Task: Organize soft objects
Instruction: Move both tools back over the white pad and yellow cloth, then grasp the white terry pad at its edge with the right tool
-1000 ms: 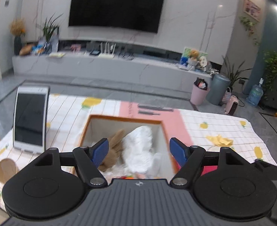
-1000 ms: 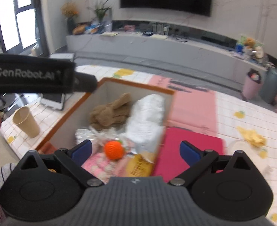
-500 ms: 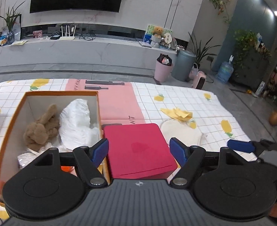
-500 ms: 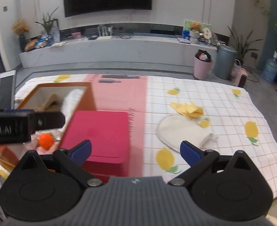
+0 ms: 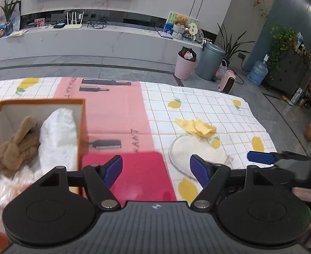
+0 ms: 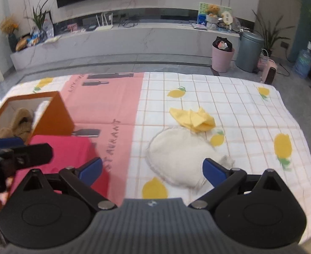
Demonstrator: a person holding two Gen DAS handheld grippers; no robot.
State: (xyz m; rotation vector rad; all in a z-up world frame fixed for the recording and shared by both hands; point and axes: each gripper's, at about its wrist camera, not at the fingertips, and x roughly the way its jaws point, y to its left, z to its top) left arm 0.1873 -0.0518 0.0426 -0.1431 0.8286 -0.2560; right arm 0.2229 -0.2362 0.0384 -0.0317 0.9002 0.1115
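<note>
An orange box point(image 5: 82, 114) at the left holds a brown plush rabbit point(image 5: 18, 146) and a white soft bundle point(image 5: 58, 135). A red lid point(image 5: 138, 173) lies beside the box. A white fluffy mitt point(image 6: 176, 154) and a yellow cloth point(image 6: 194, 119) lie on the tablecloth, also in the left wrist view, mitt point(image 5: 189, 148) and cloth point(image 5: 197, 127). My left gripper point(image 5: 155, 170) is open and empty above the red lid. My right gripper point(image 6: 153, 169) is open and empty just in front of the mitt.
The table has a checked lemon tablecloth point(image 6: 250, 105) with a pink panel point(image 6: 113, 101). Its right edge drops to the floor. Beyond it stand a pink bin point(image 6: 222, 57), a grey bin point(image 6: 248, 50) and a TV bench point(image 6: 134, 36).
Both grippers have swung right, away from the box. The mitt and yellow cloth have come into view and now lie in front of the right gripper. Both grippers stay open.
</note>
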